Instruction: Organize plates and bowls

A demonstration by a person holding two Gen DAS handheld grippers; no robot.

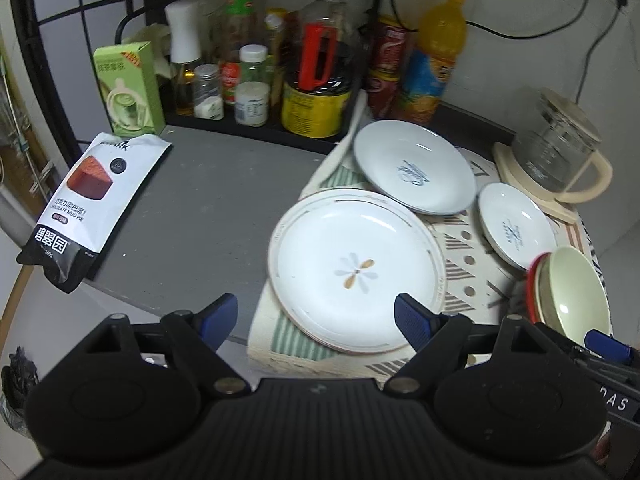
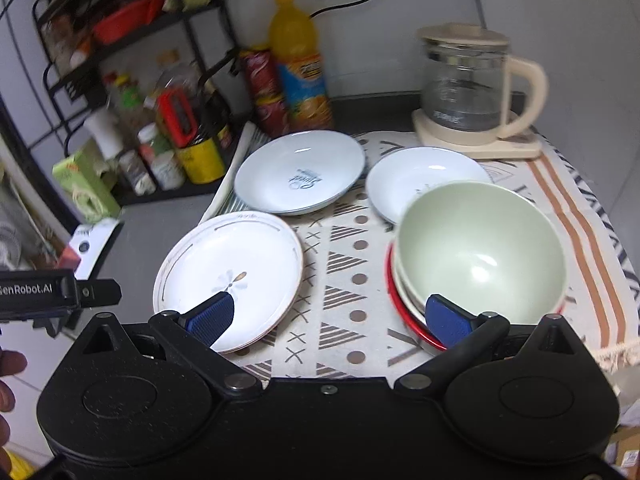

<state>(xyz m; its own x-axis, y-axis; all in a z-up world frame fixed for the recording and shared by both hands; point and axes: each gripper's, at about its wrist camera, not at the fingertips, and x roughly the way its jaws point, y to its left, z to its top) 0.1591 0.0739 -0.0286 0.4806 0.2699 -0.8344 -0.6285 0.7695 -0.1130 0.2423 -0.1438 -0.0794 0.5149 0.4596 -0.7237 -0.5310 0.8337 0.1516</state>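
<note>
Nearest us, both the left hand-held gripper (image 1: 316,316) and the right hand-held gripper (image 2: 330,318) hang released and empty above the patterned cloth (image 2: 340,264) on the desk (image 1: 208,200). Little looks done: only the green bowl (image 2: 480,248) sits nested on a red-rimmed stack (its contents are hidden). The flower plate (image 1: 356,268) lies near; beyond it, two white dishes with blue script (image 1: 414,166) (image 1: 516,230) remain scattered.
</note>
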